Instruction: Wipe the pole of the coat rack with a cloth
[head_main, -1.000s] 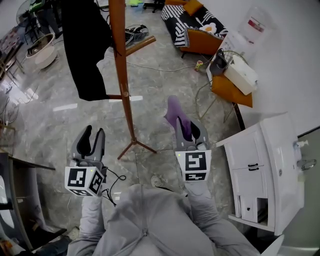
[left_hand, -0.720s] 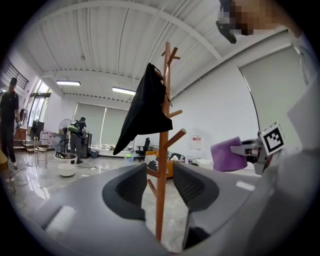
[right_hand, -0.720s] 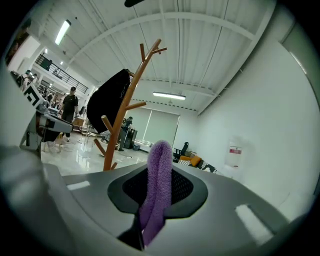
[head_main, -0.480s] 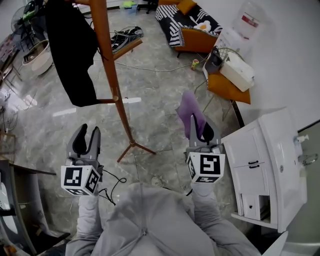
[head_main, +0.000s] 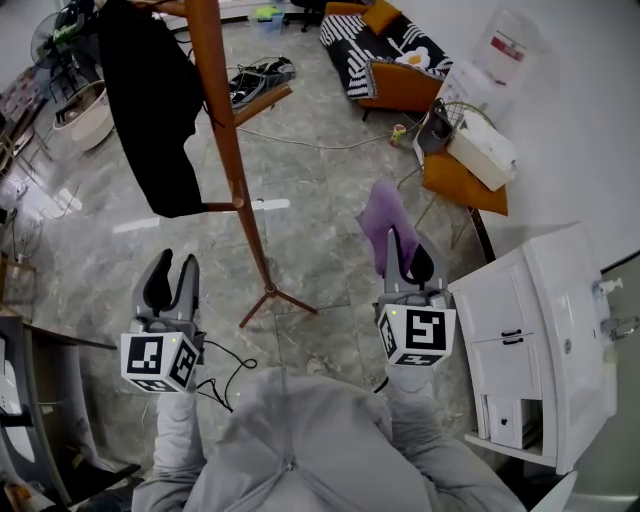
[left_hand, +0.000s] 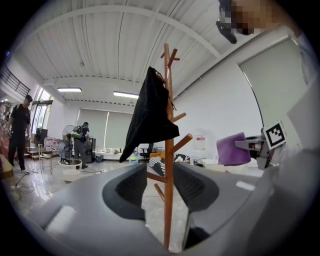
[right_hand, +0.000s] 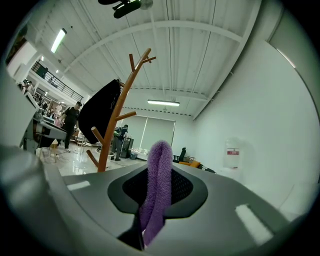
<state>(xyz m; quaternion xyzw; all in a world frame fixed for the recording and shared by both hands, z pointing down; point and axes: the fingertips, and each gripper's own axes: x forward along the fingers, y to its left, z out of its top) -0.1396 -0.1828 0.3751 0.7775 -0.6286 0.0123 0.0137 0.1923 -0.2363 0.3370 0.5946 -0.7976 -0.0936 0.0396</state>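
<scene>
The brown wooden coat rack pole (head_main: 232, 160) stands on the grey floor ahead of me, its feet (head_main: 270, 293) between the two grippers. A black coat (head_main: 150, 110) hangs from a peg on its left. My right gripper (head_main: 402, 250) is shut on a purple cloth (head_main: 383, 222), right of the pole and apart from it. The cloth (right_hand: 157, 185) sticks up between the jaws, with the pole (right_hand: 112, 130) off to the left. My left gripper (head_main: 171, 268) is open and holds nothing. The pole (left_hand: 168, 160) shows through its gap, some way off.
A white cabinet (head_main: 545, 340) stands close on the right. An orange stool with a white box (head_main: 475, 150) and an orange sofa (head_main: 395, 65) are behind it. A black cable (head_main: 228, 372) lies by my feet. People (left_hand: 20, 130) stand far off.
My right gripper with the cloth has drifted a little to the right, away from the pole. The left gripper has barely moved. The view has shifted slightly.
</scene>
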